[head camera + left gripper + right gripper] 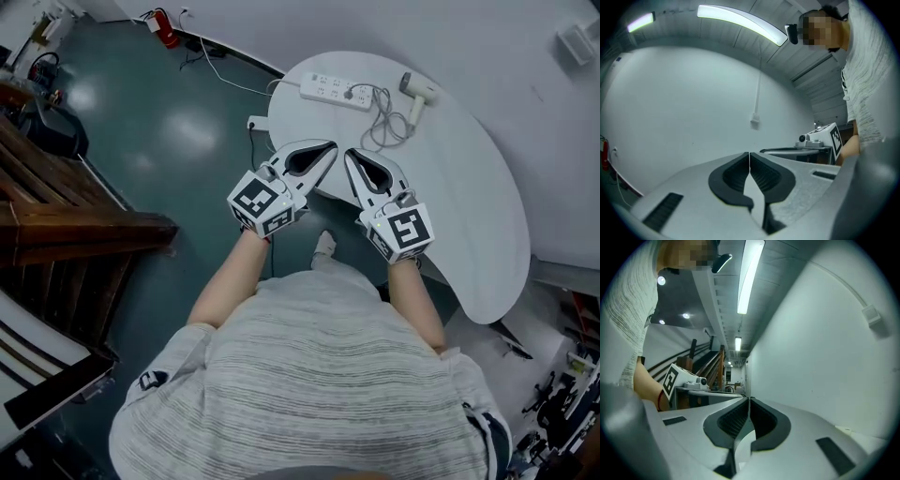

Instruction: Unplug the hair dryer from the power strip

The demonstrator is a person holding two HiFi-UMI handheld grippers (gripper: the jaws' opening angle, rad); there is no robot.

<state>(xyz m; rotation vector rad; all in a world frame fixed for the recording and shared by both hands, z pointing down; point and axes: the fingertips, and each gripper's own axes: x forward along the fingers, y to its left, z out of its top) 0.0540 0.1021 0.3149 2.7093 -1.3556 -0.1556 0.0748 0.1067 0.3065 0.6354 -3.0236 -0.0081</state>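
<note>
White round table [487,216], left gripper [328,147] and right gripper [349,154] side by side over its near edge, both jaw pairs closed on nothing, power strip [336,91] at the far edge, hair dryer [419,92] near it, cord [382,127] looped between them.

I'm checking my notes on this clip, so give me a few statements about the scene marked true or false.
1. The left gripper and the right gripper are both shut and empty. True.
2. The hair dryer lies on the floor. False: it lies on the white table.
3. The power strip lies near the table's far edge. True.
4. The left gripper holds the cord. False: the cord lies looped on the table, apart from both grippers.
</note>
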